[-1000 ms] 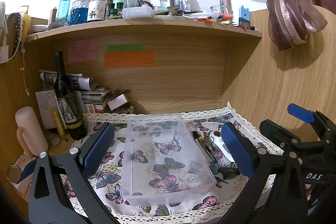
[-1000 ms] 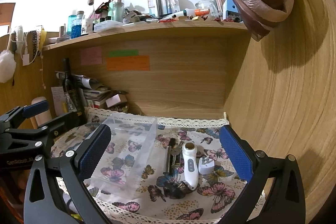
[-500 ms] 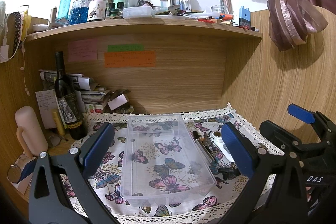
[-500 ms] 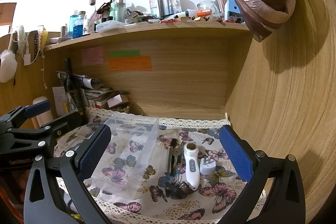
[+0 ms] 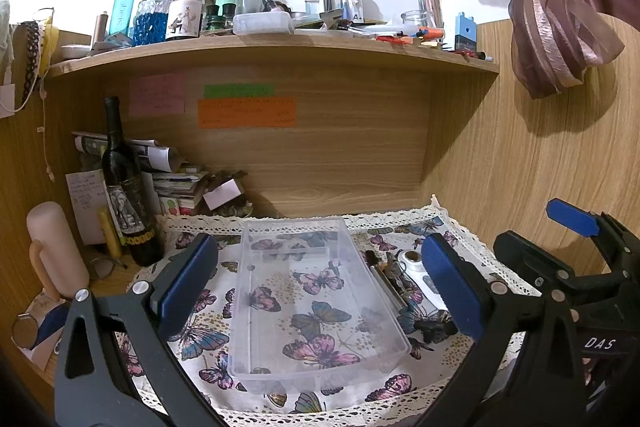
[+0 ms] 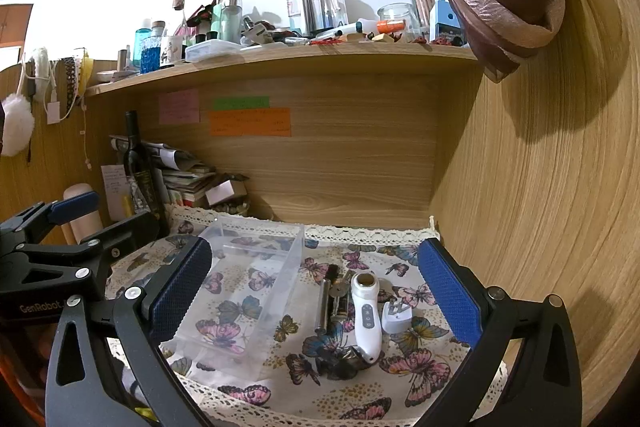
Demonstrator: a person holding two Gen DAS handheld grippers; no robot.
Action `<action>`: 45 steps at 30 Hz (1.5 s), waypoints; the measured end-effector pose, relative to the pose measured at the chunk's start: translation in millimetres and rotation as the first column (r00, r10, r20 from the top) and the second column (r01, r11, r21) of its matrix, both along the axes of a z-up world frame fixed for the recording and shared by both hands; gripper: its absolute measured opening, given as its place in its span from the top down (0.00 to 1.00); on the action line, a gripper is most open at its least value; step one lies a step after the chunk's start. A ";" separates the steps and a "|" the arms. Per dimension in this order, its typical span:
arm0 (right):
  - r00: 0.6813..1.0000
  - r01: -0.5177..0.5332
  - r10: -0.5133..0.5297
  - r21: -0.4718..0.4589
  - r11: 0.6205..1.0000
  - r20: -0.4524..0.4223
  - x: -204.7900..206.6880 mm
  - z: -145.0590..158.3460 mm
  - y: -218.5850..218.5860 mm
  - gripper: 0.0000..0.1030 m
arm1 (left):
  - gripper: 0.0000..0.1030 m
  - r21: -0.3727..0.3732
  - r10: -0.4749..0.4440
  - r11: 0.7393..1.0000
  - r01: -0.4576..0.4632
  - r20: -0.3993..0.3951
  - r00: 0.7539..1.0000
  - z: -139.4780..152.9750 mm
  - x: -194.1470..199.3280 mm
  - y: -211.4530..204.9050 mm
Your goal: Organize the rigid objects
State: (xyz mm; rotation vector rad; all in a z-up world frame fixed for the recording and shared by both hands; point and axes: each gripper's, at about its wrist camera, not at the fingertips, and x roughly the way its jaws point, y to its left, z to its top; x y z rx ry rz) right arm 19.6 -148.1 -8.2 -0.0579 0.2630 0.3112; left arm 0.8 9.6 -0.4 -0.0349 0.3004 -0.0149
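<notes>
On the butterfly-print cloth of a wooden desk alcove, a clear plastic bin lies empty, long axis running away from the cameras. Left gripper: fingers spread wide, nothing between them; seen from the left wrist view, the bin sits centred in the gap between the two blue pads, clear of both. Right gripper: fingers likewise spread wide and empty, held above the cloth to the right of the bin.

Rigid items lie in a loose cluster on the cloth just right of the bin's long wall. White handheld device: lies lengthwise, round head toward the back panel, roughly midway between the right gripper's pads. White plug adapter: just beside the device on its right, prongs up. Metal cylinder: parallel to the bin wall, left of the device. Small dark and metallic pieces between cylinder and device may be keys; the view is too cluttered to tell. All these items fall within the span of the right gripper's fingers, none touching them.

Background: wine bottle upright at the left rear beside stacked papers; cluttered shelf above; coloured notes on the back panel.
</notes>
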 end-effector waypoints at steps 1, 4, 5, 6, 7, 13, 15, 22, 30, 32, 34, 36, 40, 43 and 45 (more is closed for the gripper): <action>1.000 0.000 0.000 0.000 1.000 0.000 -0.1 0.3 0.2 0.00 | 0.00 0.000 0.000 1.000 0.000 0.000 1.000 0.0 0.0 -0.2; 1.000 0.001 -0.001 -0.002 1.000 0.003 -0.6 0.7 0.7 0.00 | 0.00 -0.001 -0.001 1.000 0.001 -0.001 1.000 -0.2 0.5 -0.4; 1.000 -0.001 0.001 -0.001 1.000 0.000 0.0 0.6 0.2 0.00 | 0.00 0.000 -0.002 1.000 0.002 -0.002 1.000 -0.2 0.9 -1.1; 1.000 -0.001 0.001 -0.002 1.000 0.001 -0.3 0.6 0.2 0.00 | 0.00 0.000 -0.003 1.000 0.003 -0.001 1.000 -0.2 1.1 -1.7; 1.000 0.000 0.000 -0.002 1.000 0.002 -0.3 0.8 0.3 0.00 | 0.00 0.002 -0.004 1.000 0.004 0.000 1.000 -0.3 1.2 -2.6; 1.000 0.000 0.000 -0.001 1.000 0.001 -0.2 0.0 0.6 0.00 | 0.00 -0.003 -0.007 1.000 0.007 -0.007 1.000 -1.5 3.3 -4.3; 1.000 0.001 -0.001 -0.004 1.000 0.000 -0.2 -0.8 0.4 0.00 | 0.00 -0.008 -0.002 1.000 0.002 -0.008 1.000 -2.3 4.8 -4.6; 1.000 0.002 -0.003 -0.020 1.000 -0.018 8.3 -4.4 2.1 0.00 | 0.00 -0.025 -0.016 1.000 0.015 -0.035 0.999 -10.1 15.0 2.1; 0.998 0.017 -0.019 -0.033 0.999 -0.062 31.2 -13.9 1.1 0.00 | 0.00 -0.047 0.008 0.999 -0.012 -0.084 0.996 -20.5 35.7 26.7; 0.996 0.035 -0.037 -0.026 0.999 -0.084 40.7 -16.4 -2.0 0.01 | 0.09 -0.048 0.009 0.999 -0.014 -0.098 0.995 -21.5 41.4 34.0; 0.993 0.049 -0.051 -0.020 0.999 -0.106 49.1 -19.1 -5.1 0.02 | 0.17 -0.042 0.016 0.999 -0.021 -0.125 0.992 -23.4 50.3 42.3; 0.989 0.069 -0.071 -0.021 0.997 -0.129 57.4 -22.6 -8.2 0.08 | 0.19 -0.051 0.004 0.999 -0.012 -0.161 0.987 -27.1 61.7 53.3; 0.977 0.100 -0.105 -0.040 0.994 -0.183 74.9 -29.9 -11.6 0.16 | 0.32 -0.078 -0.023 0.997 0.005 -0.241 0.970 -36.2 84.1 73.4; 0.967 0.116 -0.127 -0.063 0.991 -0.220 86.0 -35.3 -13.6 0.26 | 0.35 -0.081 -0.027 0.997 0.001 -0.309 0.951 -46.4 101.5 84.7; 0.960 0.127 -0.142 -0.077 0.989 -0.241 92.7 -39.1 -16.0 0.27 | 0.36 -0.067 -0.022 0.998 -0.001 -0.349 0.937 -55.6 113.0 90.2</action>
